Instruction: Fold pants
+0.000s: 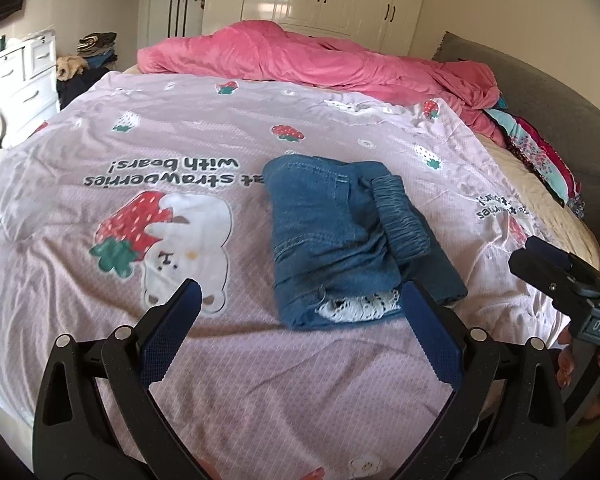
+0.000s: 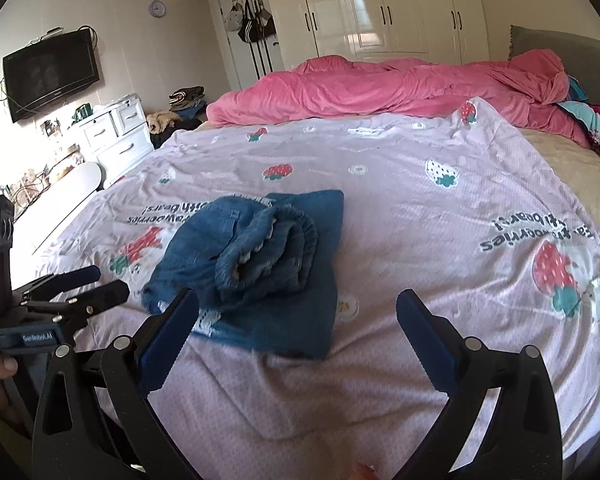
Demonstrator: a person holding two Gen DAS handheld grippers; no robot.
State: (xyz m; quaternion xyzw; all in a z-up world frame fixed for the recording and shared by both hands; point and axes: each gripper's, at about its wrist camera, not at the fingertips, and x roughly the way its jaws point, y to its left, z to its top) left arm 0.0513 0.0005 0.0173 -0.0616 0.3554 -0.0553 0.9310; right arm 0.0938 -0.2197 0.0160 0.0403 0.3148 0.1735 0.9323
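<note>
Both tools released: the left gripper (image 1: 300, 300) and right gripper (image 2: 297, 308) hover spread-jawed, holding nothing, just short of the folded denim pants (image 1: 348, 240) on a strawberry-bear bedsheet (image 1: 179, 140); a pink duvet (image 1: 300, 56) lies beyond.

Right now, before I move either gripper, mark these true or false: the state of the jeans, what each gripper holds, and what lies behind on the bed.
1. The jeans lie folded in a compact bundle on the strawberry sheet. True.
2. The left gripper is clamped on the jeans. False: it is open, holding nothing.
3. The right gripper is open. True.
4. A green blanket lies behind. False: the blanket is pink.
</note>
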